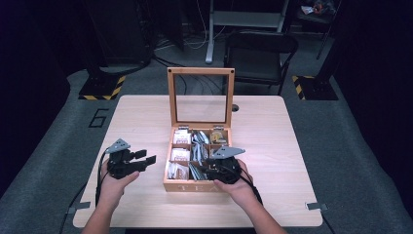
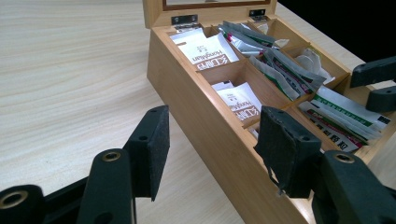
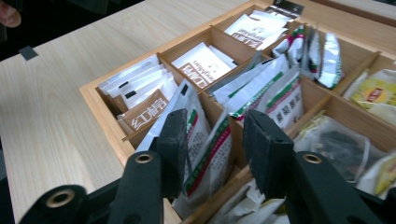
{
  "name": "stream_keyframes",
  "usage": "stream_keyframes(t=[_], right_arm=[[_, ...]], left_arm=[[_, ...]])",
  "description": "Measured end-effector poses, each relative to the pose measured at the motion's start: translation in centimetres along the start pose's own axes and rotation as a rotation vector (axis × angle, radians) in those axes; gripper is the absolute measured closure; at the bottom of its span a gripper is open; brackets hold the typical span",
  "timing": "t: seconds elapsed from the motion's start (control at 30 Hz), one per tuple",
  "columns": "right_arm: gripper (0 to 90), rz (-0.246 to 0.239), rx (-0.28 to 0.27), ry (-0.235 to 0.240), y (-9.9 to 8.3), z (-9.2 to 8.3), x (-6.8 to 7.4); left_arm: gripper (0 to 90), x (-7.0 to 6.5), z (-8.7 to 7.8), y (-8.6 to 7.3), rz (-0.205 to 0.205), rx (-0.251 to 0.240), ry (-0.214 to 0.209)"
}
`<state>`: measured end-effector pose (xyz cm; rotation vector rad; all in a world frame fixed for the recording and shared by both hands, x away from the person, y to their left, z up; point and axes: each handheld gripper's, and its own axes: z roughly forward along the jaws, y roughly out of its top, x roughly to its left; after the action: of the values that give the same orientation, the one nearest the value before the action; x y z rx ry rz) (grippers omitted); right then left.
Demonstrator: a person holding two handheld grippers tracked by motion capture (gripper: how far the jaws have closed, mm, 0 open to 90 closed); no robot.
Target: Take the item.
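A: While the lid's already up, right gripper [image 3: 212, 144] hangs jaws spread around a green-striped sachet [image 3: 210, 158] in the wooden box [image 1: 187, 185] front-middle compartment, not pinched.

B: Left gripper [image 2: 210, 147]?

A: Spread, empty, beside the box. Nothing out yet.

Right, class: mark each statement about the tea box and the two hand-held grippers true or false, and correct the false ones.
1. The wooden tea box's glass lid stands open. True.
2. The left hand-held gripper holds a sachet. False: its jaws are open, beside the box, with nothing in them.
3. The right hand-held gripper is over the green-striped sachets in the box. True.
4. The box stands on a metal tray. False: it stands directly on the wooden table.
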<state>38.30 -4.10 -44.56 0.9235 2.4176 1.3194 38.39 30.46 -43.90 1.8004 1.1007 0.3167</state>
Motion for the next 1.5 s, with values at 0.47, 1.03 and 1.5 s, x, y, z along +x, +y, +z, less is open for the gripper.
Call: stream_keyframes(t=[0.47, 1.03, 1.5], right_arm=[[70.8, -0.006, 0.061, -0.009, -0.4, 1.7, 0.5], [76.9, -0.023, 0.094, -0.023, -0.8, 2.8, 0.6], [84.5, -0.032, 0.119, -0.039, -0.9, 3.1, 0.8]], left_arm=[[43.8, 0.0, -0.2, -0.4, -0.009, 0.004, 0.008], [43.8, -0.1, -0.4, -0.4, -0.015, -0.018, 0.012], [43.8, 0.0, -0.5, -0.4, -0.013, -0.014, 0.010]])
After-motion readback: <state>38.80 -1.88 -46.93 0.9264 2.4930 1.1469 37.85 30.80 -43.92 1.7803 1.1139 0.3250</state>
